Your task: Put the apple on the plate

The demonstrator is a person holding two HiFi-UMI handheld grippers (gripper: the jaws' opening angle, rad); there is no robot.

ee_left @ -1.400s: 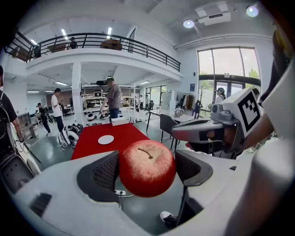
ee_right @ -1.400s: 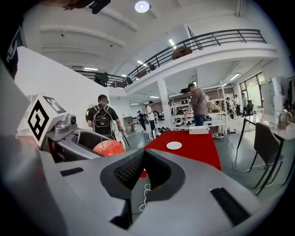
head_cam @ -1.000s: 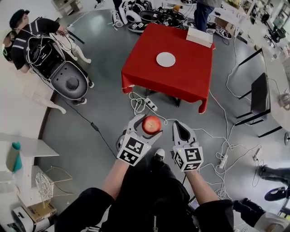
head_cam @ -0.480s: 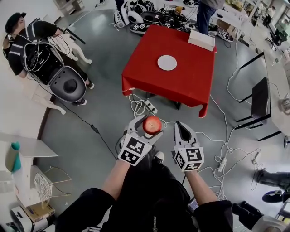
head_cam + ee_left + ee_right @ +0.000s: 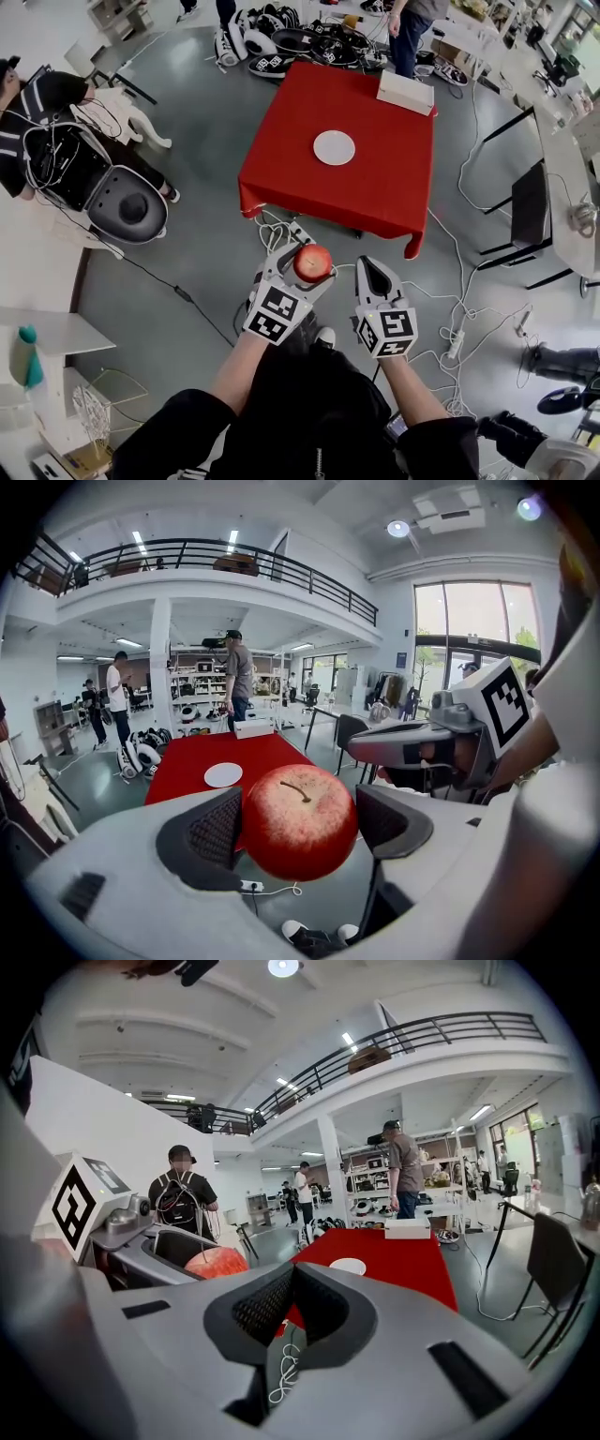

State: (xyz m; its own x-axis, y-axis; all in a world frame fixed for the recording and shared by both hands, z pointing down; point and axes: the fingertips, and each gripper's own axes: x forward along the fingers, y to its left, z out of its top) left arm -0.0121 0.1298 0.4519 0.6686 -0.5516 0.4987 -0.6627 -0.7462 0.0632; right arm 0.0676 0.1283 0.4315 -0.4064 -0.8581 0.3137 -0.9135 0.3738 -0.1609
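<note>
A red apple (image 5: 312, 263) (image 5: 300, 821) with its stem up sits between the jaws of my left gripper (image 5: 302, 269) (image 5: 298, 825), which is shut on it above the grey floor. My right gripper (image 5: 375, 277) (image 5: 292, 1309) is beside it, shut with nothing between its fingers; the apple (image 5: 217, 1262) shows at that view's left. The white plate (image 5: 335, 147) (image 5: 223, 774) (image 5: 348, 1267) lies empty near the middle of the red-clothed table (image 5: 375, 187), some way ahead of both grippers.
A white box (image 5: 406, 92) rests at the table's far edge. Cables and a power strip (image 5: 302, 232) lie on the floor in front of the table. A black chair (image 5: 530, 211) stands to the right. People (image 5: 411, 28) stand beyond the table and one (image 5: 47, 112) at left.
The table and plate have drawn slightly nearer and shifted left in the head view. The left gripper still holds the apple; the right stays shut.
</note>
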